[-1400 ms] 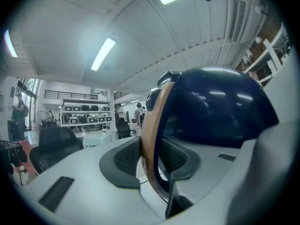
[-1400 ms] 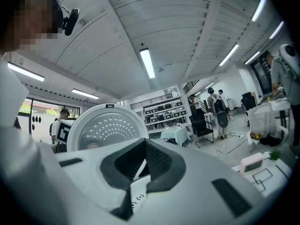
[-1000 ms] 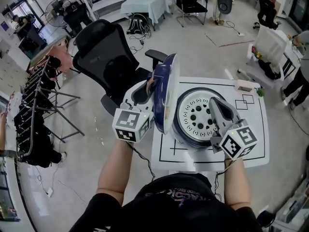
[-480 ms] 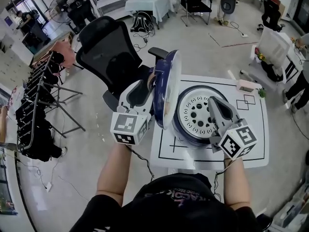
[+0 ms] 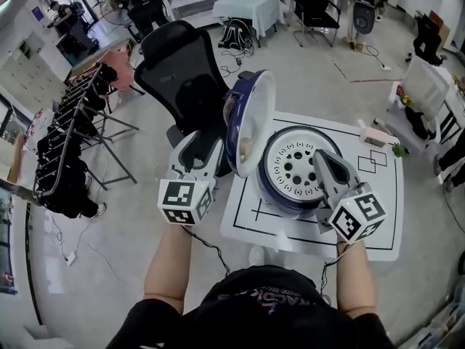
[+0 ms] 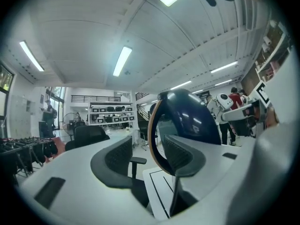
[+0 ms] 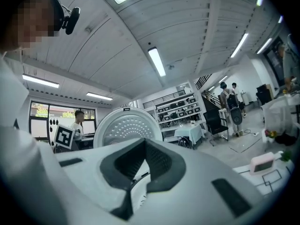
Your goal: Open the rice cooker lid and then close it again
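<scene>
Left gripper (image 5: 217, 139) near glossy domed lid (image 5: 254, 118)

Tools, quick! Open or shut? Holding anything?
Left tool: open, jaws just been opening, nothing between them; lid ahead.
Right tool: shut, holding nothing.

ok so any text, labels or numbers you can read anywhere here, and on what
None can be read.
Shirt: reddish print, too blurred to read.
Marker cubes: black-and-white square patterns only, no letters or numbers.
Mat: drawn lines and boxes, no words.
</scene>
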`<state>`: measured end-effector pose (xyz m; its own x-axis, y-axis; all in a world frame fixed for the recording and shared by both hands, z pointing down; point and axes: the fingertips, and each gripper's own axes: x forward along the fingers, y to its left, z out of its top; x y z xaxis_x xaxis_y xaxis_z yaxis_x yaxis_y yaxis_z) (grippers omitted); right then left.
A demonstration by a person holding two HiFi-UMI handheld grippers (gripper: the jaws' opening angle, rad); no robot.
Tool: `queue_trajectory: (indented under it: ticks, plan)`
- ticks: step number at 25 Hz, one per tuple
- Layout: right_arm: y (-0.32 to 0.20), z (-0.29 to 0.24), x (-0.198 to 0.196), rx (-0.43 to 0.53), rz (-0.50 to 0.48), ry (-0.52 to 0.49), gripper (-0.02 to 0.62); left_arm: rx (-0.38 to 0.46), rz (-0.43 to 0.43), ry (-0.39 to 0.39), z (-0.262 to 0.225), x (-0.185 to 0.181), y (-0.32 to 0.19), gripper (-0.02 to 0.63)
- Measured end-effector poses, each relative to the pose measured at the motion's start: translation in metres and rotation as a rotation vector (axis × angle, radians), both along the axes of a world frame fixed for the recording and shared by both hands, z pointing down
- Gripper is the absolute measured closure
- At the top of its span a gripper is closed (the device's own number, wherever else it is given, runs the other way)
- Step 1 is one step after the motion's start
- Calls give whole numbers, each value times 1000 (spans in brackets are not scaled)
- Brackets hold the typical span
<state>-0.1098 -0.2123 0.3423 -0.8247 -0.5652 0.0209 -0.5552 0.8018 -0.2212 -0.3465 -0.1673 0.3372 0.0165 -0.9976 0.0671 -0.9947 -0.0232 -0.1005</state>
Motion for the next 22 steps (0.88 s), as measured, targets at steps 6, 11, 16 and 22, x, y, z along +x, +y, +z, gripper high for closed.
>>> queue_trajectory:
  ticks: [6,11,16,22]
  plan:
    - [23,-4,20,0,-64,-22,594,0,-84,4,-5,20,44,370]
    - [46,-9,41,-7,-97,-27,594,-2,-94,23,-12,54,79,335]
    - [67,-11,59,9,-128,-28,594,-10,-34,38,-9,108,104,298]
    - [89,-10,79,13,-160,-18,594,-11,27,75,-3,168,122,295]
